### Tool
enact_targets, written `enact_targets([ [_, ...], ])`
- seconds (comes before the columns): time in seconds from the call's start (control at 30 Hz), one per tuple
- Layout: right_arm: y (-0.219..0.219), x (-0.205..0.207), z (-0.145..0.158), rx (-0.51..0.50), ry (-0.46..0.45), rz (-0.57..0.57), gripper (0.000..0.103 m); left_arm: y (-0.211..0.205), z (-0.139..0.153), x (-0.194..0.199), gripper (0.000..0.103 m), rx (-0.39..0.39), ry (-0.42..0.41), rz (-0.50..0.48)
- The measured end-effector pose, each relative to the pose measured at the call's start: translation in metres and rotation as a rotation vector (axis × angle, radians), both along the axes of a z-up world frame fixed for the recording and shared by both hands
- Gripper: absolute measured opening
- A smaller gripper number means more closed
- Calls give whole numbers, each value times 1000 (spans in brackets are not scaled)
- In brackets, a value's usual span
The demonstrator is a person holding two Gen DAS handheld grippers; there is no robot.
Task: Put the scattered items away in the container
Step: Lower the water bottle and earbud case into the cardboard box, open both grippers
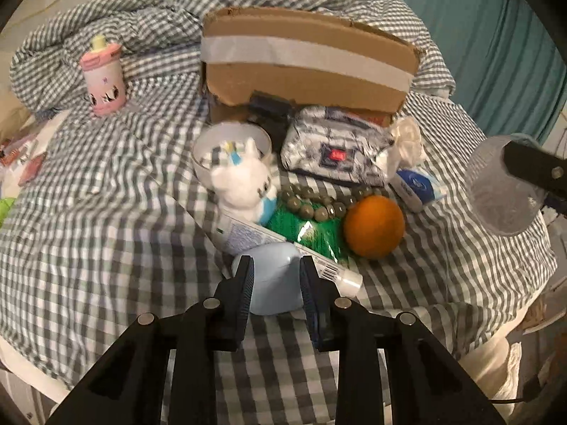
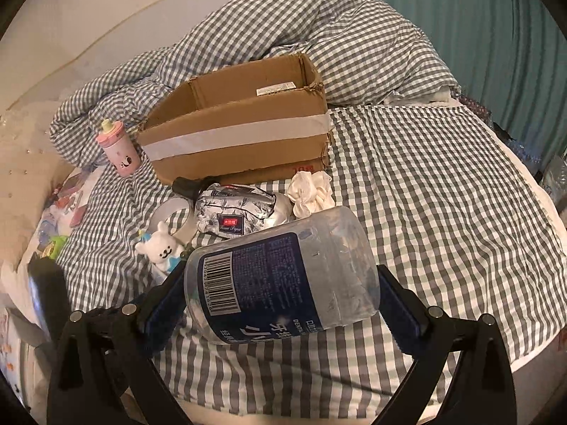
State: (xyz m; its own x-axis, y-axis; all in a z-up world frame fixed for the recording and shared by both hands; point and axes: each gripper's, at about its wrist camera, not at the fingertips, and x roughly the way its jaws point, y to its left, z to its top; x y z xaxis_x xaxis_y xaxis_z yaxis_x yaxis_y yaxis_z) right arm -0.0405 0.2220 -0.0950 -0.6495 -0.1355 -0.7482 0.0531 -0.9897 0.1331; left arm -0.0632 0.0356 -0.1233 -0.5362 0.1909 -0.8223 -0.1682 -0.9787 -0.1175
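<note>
In the left wrist view my left gripper [image 1: 276, 269] is shut on a small light blue case [image 1: 274, 283], just in front of a pile of items on the checked bedspread. The pile holds an orange [image 1: 374, 226], a bead bracelet [image 1: 319, 203], a white plush toy [image 1: 244, 180], a tube [image 1: 248, 233] and a tissue pack [image 1: 333, 152]. Behind it stands the open cardboard box [image 2: 248, 127], seen empty from the right wrist. My right gripper [image 2: 281, 272] stands wide, shut on a clear jar [image 2: 319, 248] with a blue label, held above the bed.
A pink toy bottle [image 2: 118, 148] stands left of the box. A white scrunchie [image 2: 312, 191] and a tape roll [image 2: 173, 212] lie by the box front. The rumpled duvet [image 2: 319, 35] is piled behind. The bed's right half [image 2: 443, 194] is flat fabric; small clutter lies at the left edge.
</note>
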Motion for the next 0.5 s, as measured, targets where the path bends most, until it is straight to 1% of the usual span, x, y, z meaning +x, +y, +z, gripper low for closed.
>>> enact_targets([
  [0.03,1,2,1,0,1,1,98,-1,-3,-1,27,3,-4,5],
  [0.1,2,5,3,-2,3,1,97,-2,-6,0,43,1,7,17],
  [0.13,2,7,3,-2,5,-3,97,-4,-10,-3,72,-14,3,37],
  [0.17,3,8,4,-3,5,-5,96,-6,-14,-4,85,-23,-4,51],
  [0.23,5,8,4,-6,5,-5,95,-10,-21,-7,85,-11,-26,68],
  [0.27,5,8,4,-7,5,-6,95,-12,-24,-8,83,17,-44,63],
  [0.3,5,8,4,-7,5,-6,95,-13,-25,-7,77,36,-47,57],
  [0.33,5,8,4,-6,4,-4,95,-12,-26,-7,57,45,-44,52],
  [0.37,4,8,3,-4,2,-2,95,-10,-27,-7,52,48,-50,42],
  [0.5,2,9,0,4,-8,-2,94,-8,-28,-8,52,47,-49,43],
])
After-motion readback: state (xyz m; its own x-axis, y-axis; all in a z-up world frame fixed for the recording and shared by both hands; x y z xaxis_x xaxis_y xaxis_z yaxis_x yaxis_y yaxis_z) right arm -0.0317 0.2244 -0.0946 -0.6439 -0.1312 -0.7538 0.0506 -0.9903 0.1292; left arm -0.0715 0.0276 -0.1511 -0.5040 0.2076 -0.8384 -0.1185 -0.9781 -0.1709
